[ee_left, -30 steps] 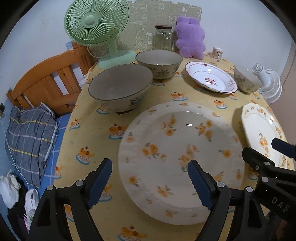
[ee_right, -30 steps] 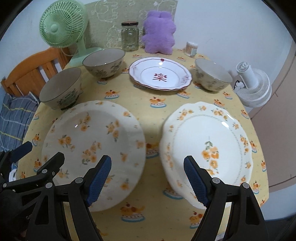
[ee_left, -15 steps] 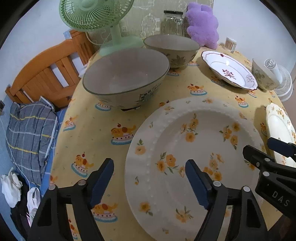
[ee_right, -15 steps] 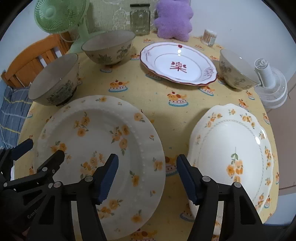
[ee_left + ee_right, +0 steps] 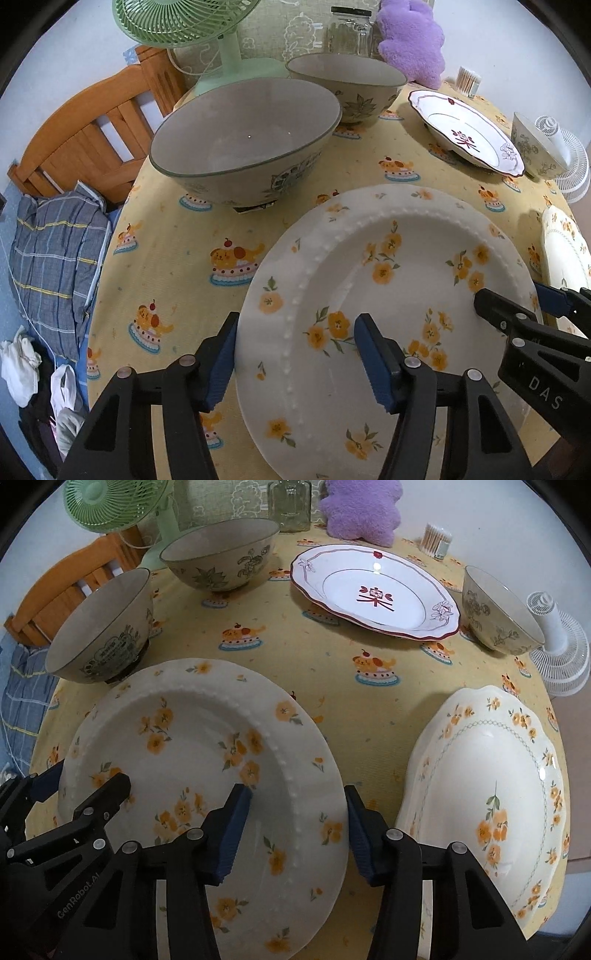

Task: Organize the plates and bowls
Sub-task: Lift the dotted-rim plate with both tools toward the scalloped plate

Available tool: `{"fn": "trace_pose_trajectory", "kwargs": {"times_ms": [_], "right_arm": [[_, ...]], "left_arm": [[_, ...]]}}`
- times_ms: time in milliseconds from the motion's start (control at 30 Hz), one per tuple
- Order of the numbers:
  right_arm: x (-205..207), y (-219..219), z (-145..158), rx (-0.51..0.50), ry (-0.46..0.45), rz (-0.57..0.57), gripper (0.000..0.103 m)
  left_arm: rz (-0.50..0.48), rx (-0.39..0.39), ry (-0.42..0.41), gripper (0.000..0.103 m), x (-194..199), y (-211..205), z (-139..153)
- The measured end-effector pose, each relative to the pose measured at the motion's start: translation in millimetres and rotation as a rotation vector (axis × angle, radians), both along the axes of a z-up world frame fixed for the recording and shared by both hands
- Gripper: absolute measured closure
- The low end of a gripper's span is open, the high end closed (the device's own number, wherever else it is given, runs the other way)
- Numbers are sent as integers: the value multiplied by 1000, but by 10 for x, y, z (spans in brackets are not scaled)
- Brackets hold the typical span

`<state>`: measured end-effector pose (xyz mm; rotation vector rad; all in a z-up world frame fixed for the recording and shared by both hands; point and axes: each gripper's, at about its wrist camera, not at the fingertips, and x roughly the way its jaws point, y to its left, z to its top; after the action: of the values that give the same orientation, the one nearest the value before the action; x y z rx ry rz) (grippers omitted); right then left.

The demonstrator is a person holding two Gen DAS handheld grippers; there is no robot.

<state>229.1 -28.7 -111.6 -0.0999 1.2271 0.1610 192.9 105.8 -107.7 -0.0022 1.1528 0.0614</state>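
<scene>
A white plate with orange flowers (image 5: 388, 295) (image 5: 207, 760) lies on the yellow tablecloth nearest me. My left gripper (image 5: 295, 362) is open and straddles its left rim, one finger outside, one over the plate. My right gripper (image 5: 295, 830) is open and straddles its right rim. A cream scalloped plate (image 5: 487, 794) lies to the right. A red-trimmed plate (image 5: 376, 590) lies at the back. A large bowl (image 5: 243, 140) (image 5: 103, 627) stands at the left, a second bowl (image 5: 347, 88) (image 5: 221, 557) behind it, a third bowl (image 5: 498, 609) at the far right.
A green fan (image 5: 184, 22), a glass jar (image 5: 349, 31), a purple plush toy (image 5: 413, 40) and a toothpick holder (image 5: 437, 541) stand along the back. A white fan (image 5: 557, 646) lies at the right edge. A wooden chair (image 5: 92, 129) with clothes stands left of the table.
Both grippers have moved forward and down onto the flowered plate, and now straddle its opposite rims. Their jaws have narrowed a little.
</scene>
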Motion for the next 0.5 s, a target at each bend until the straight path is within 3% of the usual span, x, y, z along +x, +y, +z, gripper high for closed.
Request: {"fn": "trace_pose_trajectory", "kwargs": {"times_ms": [500], "right_arm": [[-272,-8,10,-14,34,-16,47]], "left_arm": [[-8,12,40,41,-240,-9,19]]}}
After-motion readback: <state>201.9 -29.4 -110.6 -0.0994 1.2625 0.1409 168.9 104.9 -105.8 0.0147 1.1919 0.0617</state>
